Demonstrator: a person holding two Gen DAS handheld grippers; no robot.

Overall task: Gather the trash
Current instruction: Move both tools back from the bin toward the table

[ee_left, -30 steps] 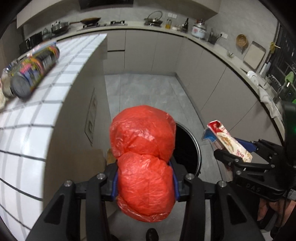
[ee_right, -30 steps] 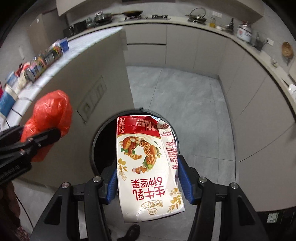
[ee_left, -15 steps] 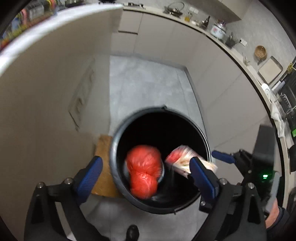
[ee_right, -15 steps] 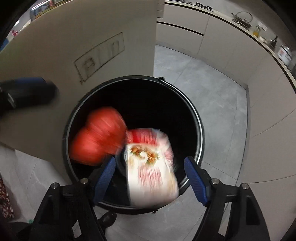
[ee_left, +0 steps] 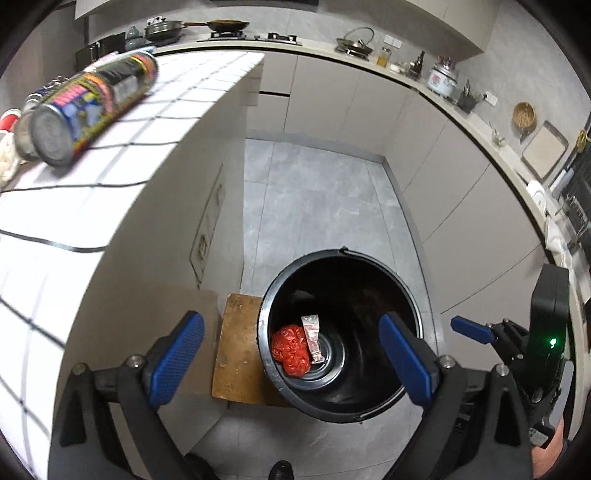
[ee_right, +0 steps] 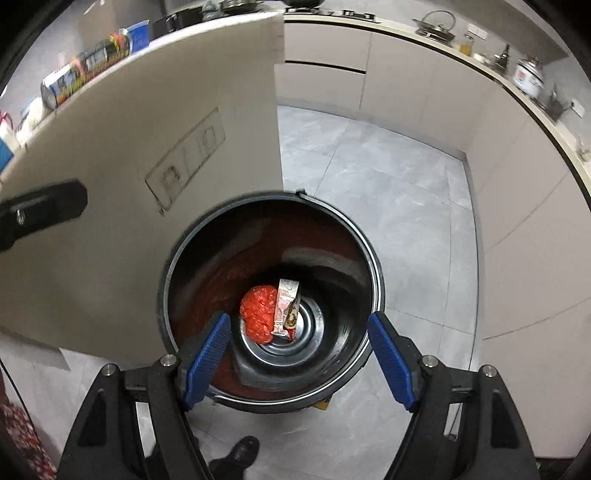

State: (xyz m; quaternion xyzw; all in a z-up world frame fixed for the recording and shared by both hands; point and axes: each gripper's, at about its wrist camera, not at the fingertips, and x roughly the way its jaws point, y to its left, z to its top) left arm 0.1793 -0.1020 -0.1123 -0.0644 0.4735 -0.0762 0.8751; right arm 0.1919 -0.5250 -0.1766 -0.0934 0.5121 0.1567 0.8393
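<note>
- Both tools hang over the bin: left gripper (ee_left: 291, 354) and right gripper (ee_right: 297, 360), jaws spread wide, holding nothing.
- Down in the round, glossy black trash bin (ee_right: 373, 258), a crinkled red plastic bag (ee_right: 258, 310) lies against a flat printed milk carton (ee_right: 285, 308).
- Farther off, a smooth cylindrical can (ee_left: 92, 107) lies on its side on the tiled bench (ee_left: 110, 184); a careless nudge could roll it off the edge.

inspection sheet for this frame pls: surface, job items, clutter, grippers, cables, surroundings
Surface: white tiled counter; grey tile floor.
Job's things: red bag and carton lie side by side at the bottom of the black bin.
Clutter: can lying on the counter; board on the floor beside the bin.
Grippers: left gripper open, empty; right gripper open, empty, above the bin.
Cables: nothing seen.
Surroundings: kitchen cabinets, stove.
</note>
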